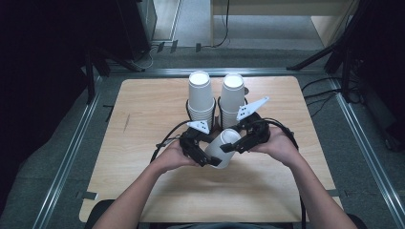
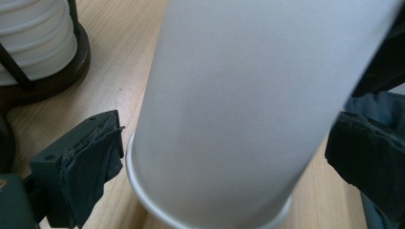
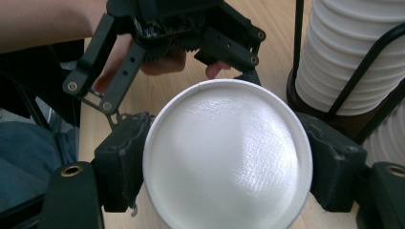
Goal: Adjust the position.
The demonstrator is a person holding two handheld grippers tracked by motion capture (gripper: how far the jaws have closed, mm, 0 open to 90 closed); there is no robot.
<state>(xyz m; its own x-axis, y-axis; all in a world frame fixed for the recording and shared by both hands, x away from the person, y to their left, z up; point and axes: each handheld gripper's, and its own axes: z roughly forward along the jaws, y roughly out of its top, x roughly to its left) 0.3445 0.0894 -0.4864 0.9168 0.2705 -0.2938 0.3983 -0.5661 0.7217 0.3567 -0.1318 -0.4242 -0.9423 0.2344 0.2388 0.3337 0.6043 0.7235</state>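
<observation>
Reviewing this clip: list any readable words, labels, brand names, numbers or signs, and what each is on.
None: no text can be read.
The held white paper cup is plain on its wall and base.
The two cup stacks are blank white.
The grippers' grey plates carry only dark dots, no characters.

Wooden table (image 1: pixel 143 105), two cup stacks (image 1: pixel 200 98) (in holders)

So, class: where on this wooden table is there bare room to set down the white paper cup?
The light wooden table is bare along its left side, left of the two stacks of white paper cups. The right side and the near edge in front of the forearms are bare too. It is crowded mid-table, where both grippers meet around the single white paper cup.
</observation>
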